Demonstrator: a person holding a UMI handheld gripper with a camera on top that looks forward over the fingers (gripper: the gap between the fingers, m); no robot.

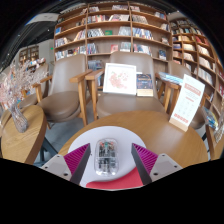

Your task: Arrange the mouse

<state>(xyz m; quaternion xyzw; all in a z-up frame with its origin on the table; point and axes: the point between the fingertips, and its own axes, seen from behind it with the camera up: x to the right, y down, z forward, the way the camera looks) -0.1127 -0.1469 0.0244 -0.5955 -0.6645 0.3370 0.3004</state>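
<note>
1. Bookshelves (110, 35) full of books are lining the back of the room we are looking into, with wooden chairs (72, 92) standing in front of them.
2. We are hovering over a round pale wooden worktop (150, 128) that is carrying upright display cards (120, 78).
3. We are seeing the silver-grey translucent computer mouse (107, 154) sitting between the gripper (108, 163) and its fingers, which are spread with pink pads (78, 157) either side; contact is hard to judge.
4. We are judging the arranging as mid-way: the mouse is within reach, possibly lying on a round white mat (108, 140), and final placement is not yet confirmed.
</note>
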